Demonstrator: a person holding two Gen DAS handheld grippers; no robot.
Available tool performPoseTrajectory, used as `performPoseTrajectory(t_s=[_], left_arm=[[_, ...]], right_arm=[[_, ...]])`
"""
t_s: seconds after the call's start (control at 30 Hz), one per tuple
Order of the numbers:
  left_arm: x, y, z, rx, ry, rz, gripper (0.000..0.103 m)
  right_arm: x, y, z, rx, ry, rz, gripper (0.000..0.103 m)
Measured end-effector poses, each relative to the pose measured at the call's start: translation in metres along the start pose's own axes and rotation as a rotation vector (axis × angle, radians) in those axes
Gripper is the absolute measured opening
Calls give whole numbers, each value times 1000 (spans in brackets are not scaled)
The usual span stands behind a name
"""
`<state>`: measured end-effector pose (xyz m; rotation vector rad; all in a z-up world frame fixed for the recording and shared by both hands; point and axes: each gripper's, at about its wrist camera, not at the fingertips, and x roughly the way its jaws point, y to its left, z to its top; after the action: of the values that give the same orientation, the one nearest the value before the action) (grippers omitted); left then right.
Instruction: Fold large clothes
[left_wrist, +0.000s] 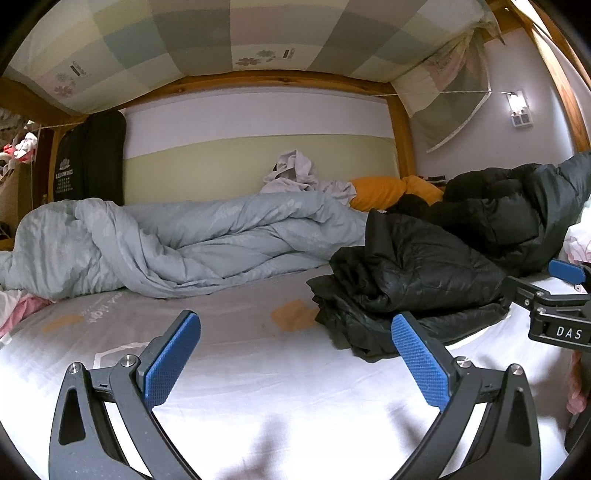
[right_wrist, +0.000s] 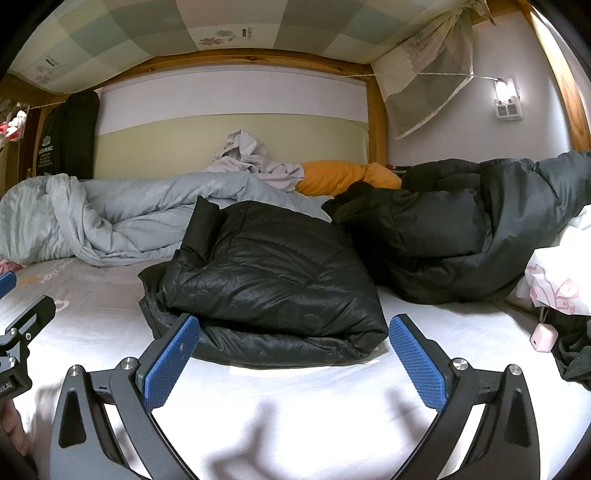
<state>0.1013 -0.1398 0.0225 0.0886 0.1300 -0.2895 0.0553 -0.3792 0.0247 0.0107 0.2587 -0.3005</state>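
While your left tongs (left_wrist: 295, 356) hang spread wide over the white bed sheet (left_wrist: 280, 387) at the bottom of the frame, nothing sits between their blue pads (left_wrist: 168, 363); they are released and empty. Your right tongs (right_wrist: 291, 356) are likewise splayed apart above the sheet, gripping nothing, with the near edge of the black puffer jacket (right_wrist: 273, 284) showing just beyond and between their tips.

That jacket is your task garment. It lies in a bulky folded bundle on the bed, in the centre of the right wrist view and at centre right of the left wrist view, its glossy quilted top layer doubled over a flatter layer beneath. From these views you cannot tell whether either pad touches the fabric.

Behind the jacket, at the right of both frames, a second dark coat (right_wrist: 480, 221) lies heaped. A pale grey-blue duvet (left_wrist: 177, 240) is bunched along the far side of the bed across the left and middle. An orange pillow (right_wrist: 340, 177) shows behind it at centre, with a crumpled light grey garment (right_wrist: 251, 158) on top of the duvet just to its left.

In the left wrist view your right tongs appear at the right edge; in the right wrist view your left tongs appear at the left edge. A small pink box (right_wrist: 543, 338) rests on the sheet at lower right.
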Motion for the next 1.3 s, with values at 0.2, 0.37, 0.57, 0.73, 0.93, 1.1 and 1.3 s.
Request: performPoseTrajectory(t_s=[0.2, 0.37, 0.57, 0.73, 0.93, 1.1, 1.3], left_arm=[[0, 0, 0, -2, 1, 2, 103], [-1, 1, 0, -5, 3, 4, 103], [-2, 1, 0, -8, 5, 5, 103], [-2, 2, 1, -9, 7, 4, 103], [-2, 3, 1, -12, 6, 13, 103], [-2, 2, 1, -8, -1, 15, 103], [-3, 2, 1, -8, -2, 15, 103]], right_arm=[[-1, 1, 0, 1, 0, -1, 103], [-1, 1, 0, 1, 0, -2, 103], [-1, 2, 0, 1, 1, -3, 103], [-1, 2, 0, 1, 1, -3, 103], [-1, 2, 0, 1, 0, -3, 103], [-1, 2, 0, 1, 1, -3, 103], [-1, 2, 0, 1, 0, -4, 103]])
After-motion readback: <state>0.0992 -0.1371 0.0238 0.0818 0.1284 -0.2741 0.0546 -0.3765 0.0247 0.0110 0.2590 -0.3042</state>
